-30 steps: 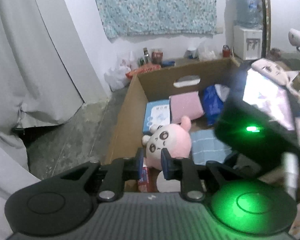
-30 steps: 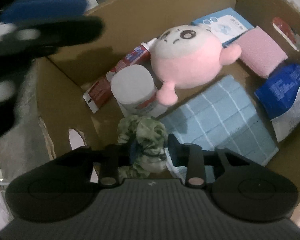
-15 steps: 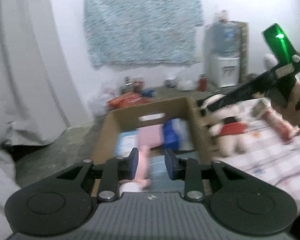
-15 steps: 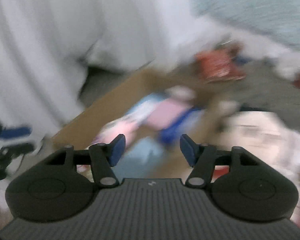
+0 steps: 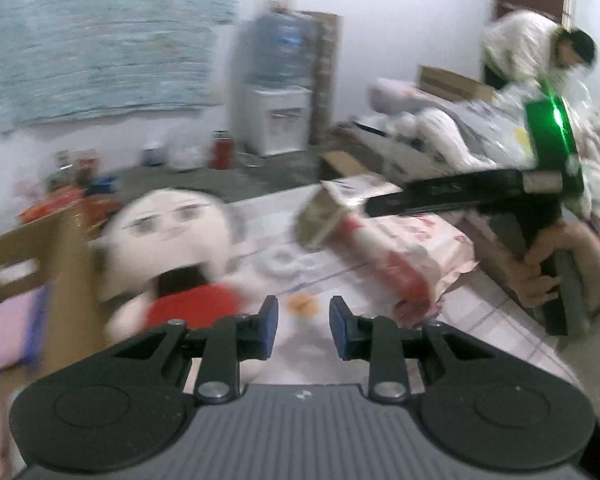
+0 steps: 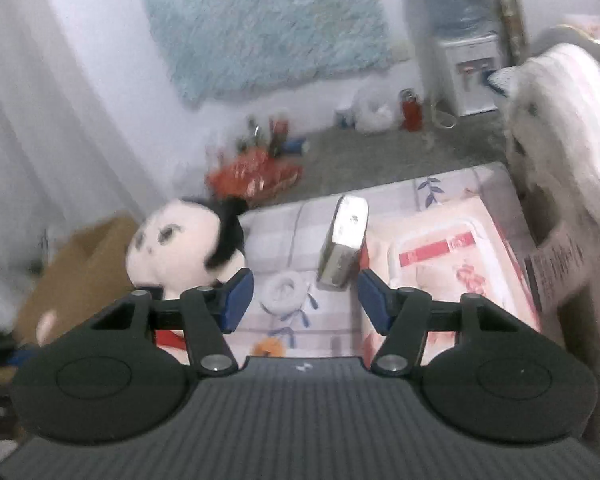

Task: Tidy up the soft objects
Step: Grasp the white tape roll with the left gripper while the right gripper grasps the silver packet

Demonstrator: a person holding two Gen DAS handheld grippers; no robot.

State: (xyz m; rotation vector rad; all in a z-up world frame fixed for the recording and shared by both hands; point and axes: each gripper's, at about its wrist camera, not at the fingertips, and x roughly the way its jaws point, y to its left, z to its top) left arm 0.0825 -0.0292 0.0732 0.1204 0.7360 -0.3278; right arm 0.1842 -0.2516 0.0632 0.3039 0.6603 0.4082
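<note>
A plush doll with a white face, black hair and red top sits on the patterned bed sheet beside the cardboard box; it also shows in the right wrist view. A small white fabric ring lies on the sheet ahead of my right gripper, which is open and empty. My left gripper is open and empty, just right of the doll. The right gripper's body also shows in the left wrist view, held by a hand.
A tube-shaped carton and a pink plastic pack lie on the sheet to the right. A white pillow rises at far right. Bottles and bags sit on the floor by the wall. A water dispenser stands behind.
Both grippers swung right, from over the box to the bed. The right gripper let go of the green scrunchie in the box and now stands open.
</note>
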